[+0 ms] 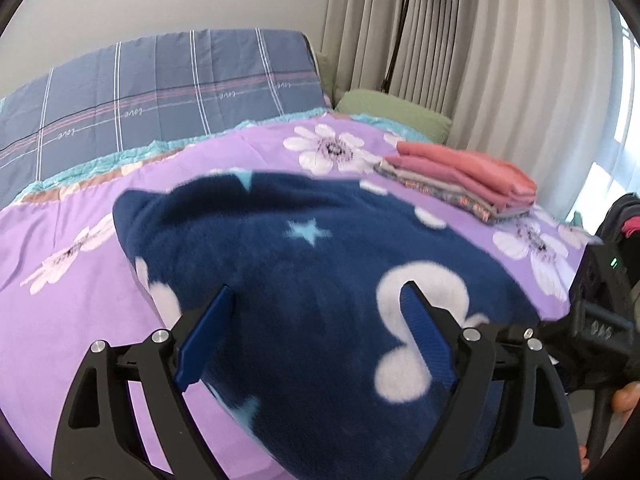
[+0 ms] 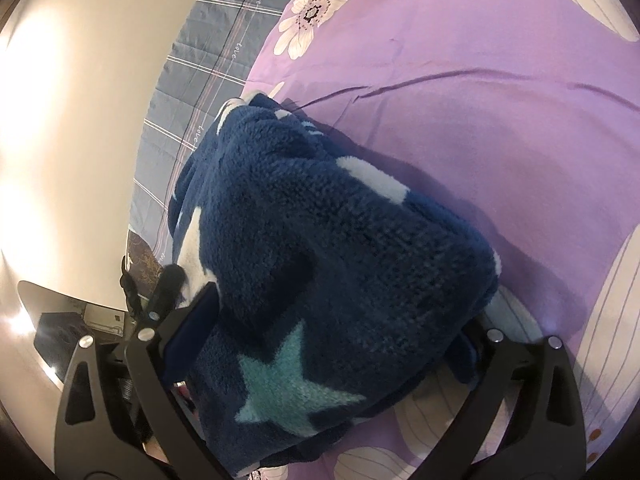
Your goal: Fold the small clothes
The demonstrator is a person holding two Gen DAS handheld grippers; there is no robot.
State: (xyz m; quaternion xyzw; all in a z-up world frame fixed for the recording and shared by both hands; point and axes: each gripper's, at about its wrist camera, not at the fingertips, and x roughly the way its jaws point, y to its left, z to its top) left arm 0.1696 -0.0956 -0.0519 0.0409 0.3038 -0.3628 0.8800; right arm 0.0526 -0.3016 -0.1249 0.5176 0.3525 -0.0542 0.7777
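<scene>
Our left tongs [image 1: 318, 300] hang spread wide over the navy fleece garment [image 1: 312, 264] on the purple flowered bedspread [image 1: 80, 304], gripping nothing. Our right tongs [image 2: 336, 312] are splayed around a bunched-up part of that garment [image 2: 320, 248], though we cannot tell whether they pinch it. A stack of folded clothes [image 1: 464, 176] sits far right.

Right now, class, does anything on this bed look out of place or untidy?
Only the navy fleece: it sits in a rumpled, bulging heap on the purple sheet, not flat, while the stack of folded clothes beyond it is neat. Both grippers, left and right, straddle it with fingers spread wide.
</scene>
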